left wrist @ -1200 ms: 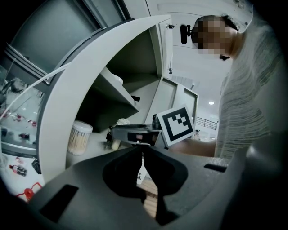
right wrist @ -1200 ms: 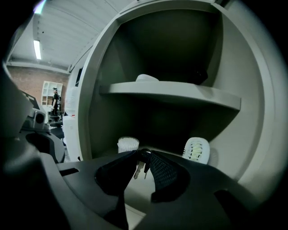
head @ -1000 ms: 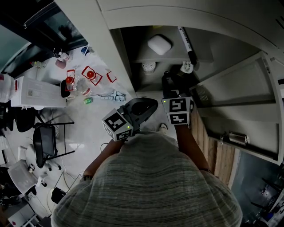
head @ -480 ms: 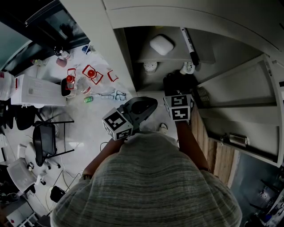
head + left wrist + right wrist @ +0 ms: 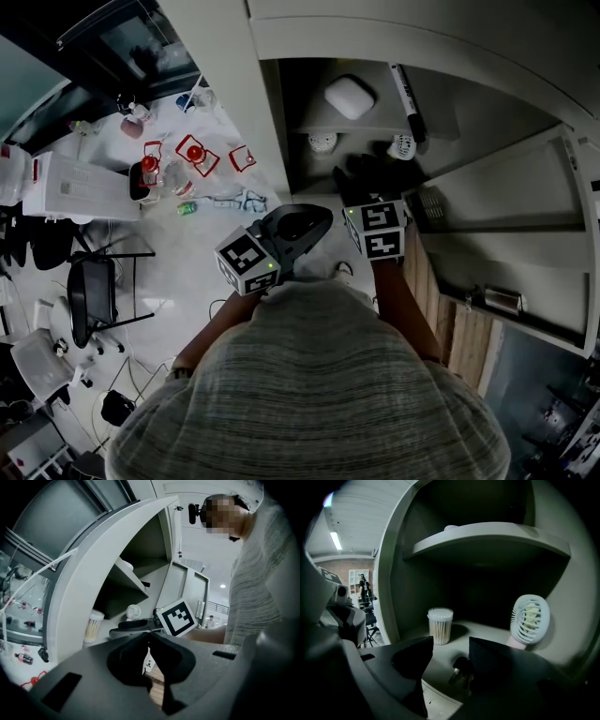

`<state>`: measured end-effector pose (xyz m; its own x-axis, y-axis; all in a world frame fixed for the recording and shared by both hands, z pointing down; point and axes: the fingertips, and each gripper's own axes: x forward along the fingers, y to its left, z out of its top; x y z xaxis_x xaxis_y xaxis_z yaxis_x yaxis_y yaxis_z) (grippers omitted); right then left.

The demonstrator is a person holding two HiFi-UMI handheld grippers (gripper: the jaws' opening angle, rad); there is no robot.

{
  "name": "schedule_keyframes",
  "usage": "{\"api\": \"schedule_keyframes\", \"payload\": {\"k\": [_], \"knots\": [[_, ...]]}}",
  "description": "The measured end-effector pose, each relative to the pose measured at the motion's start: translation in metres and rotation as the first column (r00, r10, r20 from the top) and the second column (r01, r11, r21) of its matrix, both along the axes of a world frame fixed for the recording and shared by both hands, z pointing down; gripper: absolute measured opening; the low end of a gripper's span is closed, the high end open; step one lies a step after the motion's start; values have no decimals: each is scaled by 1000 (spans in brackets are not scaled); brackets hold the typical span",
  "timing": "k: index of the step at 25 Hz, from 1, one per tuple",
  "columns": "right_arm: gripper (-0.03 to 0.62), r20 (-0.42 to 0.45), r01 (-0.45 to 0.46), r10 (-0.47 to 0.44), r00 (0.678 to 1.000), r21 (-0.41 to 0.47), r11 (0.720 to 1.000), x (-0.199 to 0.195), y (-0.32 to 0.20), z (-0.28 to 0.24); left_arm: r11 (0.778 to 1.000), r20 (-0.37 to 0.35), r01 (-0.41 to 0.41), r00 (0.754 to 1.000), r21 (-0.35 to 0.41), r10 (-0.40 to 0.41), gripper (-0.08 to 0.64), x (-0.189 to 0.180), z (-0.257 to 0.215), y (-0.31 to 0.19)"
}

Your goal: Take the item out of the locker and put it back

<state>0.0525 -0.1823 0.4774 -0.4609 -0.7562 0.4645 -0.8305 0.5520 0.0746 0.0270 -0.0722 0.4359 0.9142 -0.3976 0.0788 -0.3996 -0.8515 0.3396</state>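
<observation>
Right tool is inside the lower bay of the grey metal locker, and its jaws have just been opening. They stand wide apart now, with no pad pressing on anything. Between them, just under the tips, a small dark object with a glint of metal lies on the locker floor. It may be a bunch of keys, but it's too dim to be sure. I take it to be the task's item, set down and let go.

Ahead of the tool and to its left stands a clear round tub of cotton swabs. Off to its right a small white handheld fan leans near the wall. Both stand clear of the jaws.

Left tool hangs outside the locker with its jaws together and nothing in them.

The job now looks like a clean exit:
- Keep the jaws wide.
- Lift the tips a touch, so the right pad doesn't drag the item.
- Draw straight back along the tool's own line, without swinging right toward that fan.
</observation>
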Motion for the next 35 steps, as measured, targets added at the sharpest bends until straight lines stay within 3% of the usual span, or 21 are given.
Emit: {"api": "schedule_keyframes", "payload": {"k": [12, 35], "knots": [[281, 62, 107, -110, 992, 47, 993, -42, -15, -18, 1000, 24, 30, 999, 7, -30, 8, -14, 0, 2], [281, 19, 116, -116, 993, -15, 993, -58, -45, 1, 995, 58, 96, 994, 7, -96, 8, -32, 0, 1]]}}
